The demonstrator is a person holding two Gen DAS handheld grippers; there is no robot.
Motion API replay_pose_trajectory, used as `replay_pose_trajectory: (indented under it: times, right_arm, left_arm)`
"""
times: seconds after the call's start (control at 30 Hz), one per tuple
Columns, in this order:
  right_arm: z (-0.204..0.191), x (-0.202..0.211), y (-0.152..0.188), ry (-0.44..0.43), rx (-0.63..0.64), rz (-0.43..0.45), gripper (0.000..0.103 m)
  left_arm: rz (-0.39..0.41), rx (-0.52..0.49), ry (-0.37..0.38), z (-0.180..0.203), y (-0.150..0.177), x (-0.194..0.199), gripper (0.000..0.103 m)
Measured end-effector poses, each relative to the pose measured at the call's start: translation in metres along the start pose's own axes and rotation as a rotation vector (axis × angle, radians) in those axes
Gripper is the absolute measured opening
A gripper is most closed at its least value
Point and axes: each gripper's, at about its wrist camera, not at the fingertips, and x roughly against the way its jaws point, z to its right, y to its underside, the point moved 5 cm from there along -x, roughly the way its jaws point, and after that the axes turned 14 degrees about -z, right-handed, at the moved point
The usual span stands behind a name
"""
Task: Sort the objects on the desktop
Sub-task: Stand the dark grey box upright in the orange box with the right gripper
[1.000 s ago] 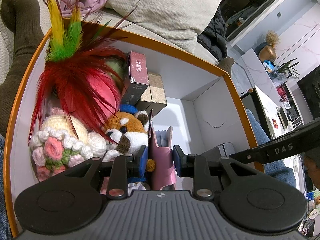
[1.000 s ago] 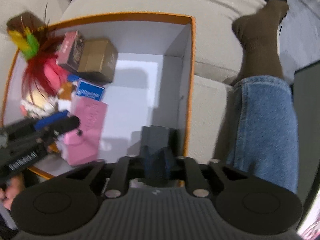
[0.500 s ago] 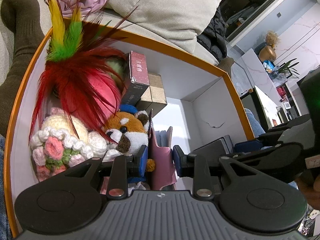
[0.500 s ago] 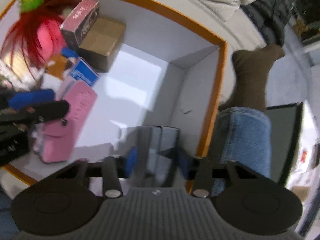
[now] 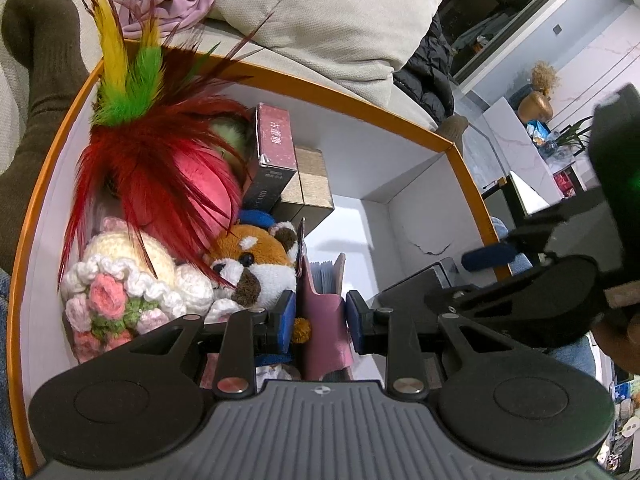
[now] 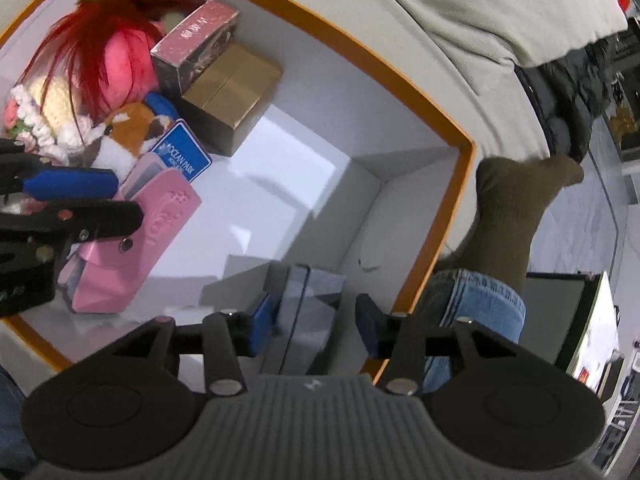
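Swung in over the orange-rimmed box (image 6: 460,184) since a second ago, the right tool (image 6: 316,320) now points steeply down into its near right corner, where earlier it sat further back at the box edge. Its jaws are opening: the grey case (image 6: 308,304) stands between them on the white floor of the box, close against the left pad with a clear gap to the right pad. The left tool (image 5: 320,316) has not shifted and stays clamped on the pink card holder (image 5: 322,320), which stands upright between its 2 blue pads with cards showing in its top. Just left of that tool sit the red panda plush (image 5: 256,268) and a crocheted flower bundle (image 5: 112,300), with red feathers (image 5: 152,176) above them; ahead of it lie a maroon box (image 5: 274,140) and a gold box (image 5: 310,184) side by side. To its right, the right tool's blue fingertip (image 5: 490,256) reaches over the grey case.
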Motion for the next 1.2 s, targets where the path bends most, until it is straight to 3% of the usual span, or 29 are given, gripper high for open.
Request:
replay_pose_trajectory:
  times: [0.17, 0.3, 0.57, 0.83, 1.2]
  right_arm:
    - [0.0, -0.015, -0.005, -0.039, -0.024, -0.071, 0.044]
    - [-0.003, -0.011, 0.0, -0.045, -0.047, -0.061, 0.042]
    - [0.001, 0.012, -0.005, -0.35, -0.217, 0.033, 0.038]
    - [0.004, -0.002, -0.007, -0.602, -0.329, -0.003, 0.038]
    - [0.025, -0.008, 0.02, -0.813, -0.434, 0.056, 0.039]
  left_arm:
    - [-0.001, -0.001, 0.003, 0.0, 0.0, 0.0, 0.033]
    - [0.002, -0.005, -0.002, 0.0, 0.001, 0.001, 0.033]
    - [0.004, -0.003, 0.002, 0.001, 0.001, 0.001, 0.033]
    - [0.011, 0.006, 0.022, 0.0, 0.0, 0.001, 0.033]
    - [0.022, 0.009, 0.042, -0.002, 0.003, 0.005, 0.033]
